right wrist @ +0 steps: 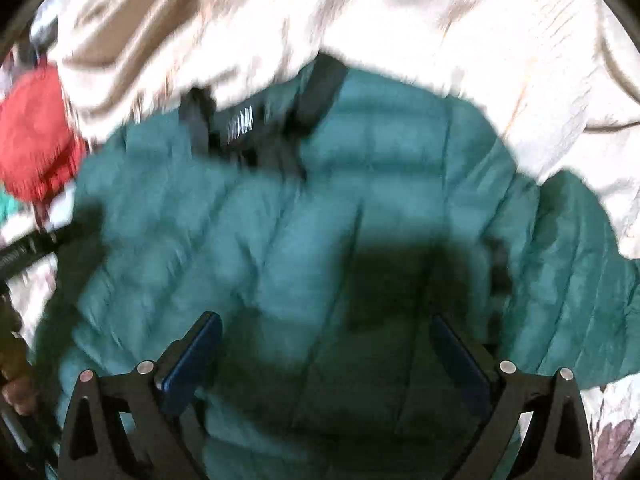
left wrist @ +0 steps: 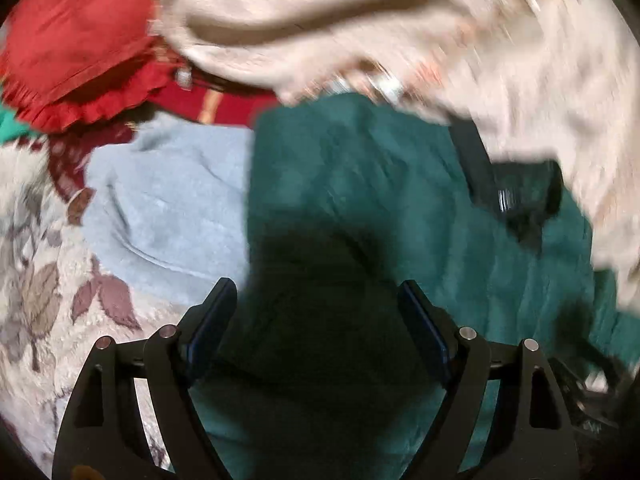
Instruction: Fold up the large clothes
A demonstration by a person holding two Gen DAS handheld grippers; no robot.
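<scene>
Looking through the left wrist camera, one left gripper [left wrist: 316, 300] is seen with two black fingers and blue pads, spread wide apart and holding nothing. Under it lies one teal quilted jacket [left wrist: 360, 184], filling the centre and going toward 4 o'clock. At 9 o'clock, touching the jacket's edge, is one pale blue towel [left wrist: 168, 200] of soft terry cloth. One cream garment [left wrist: 500, 52], blurred, hangs across 12 to 3 o'clock. One red cushion [left wrist: 80, 40] with a frilled border sits at 10 o'clock. The bedcover [left wrist: 36, 280] with brown and purple leaf prints shows at 8 o'clock. The right gripper [left wrist: 520, 196] appears as a dark blurred shape at 3 o'clock, above the jacket.

From the right wrist camera, the right gripper [right wrist: 326, 332] also has two fingers fully parted, empty, over the puffy jacket [right wrist: 280, 220] with its stitched horizontal bands. The cream garment [right wrist: 440, 20] covers 12 o'clock, and the red cushion [right wrist: 32, 136] is at 9 o'clock.
</scene>
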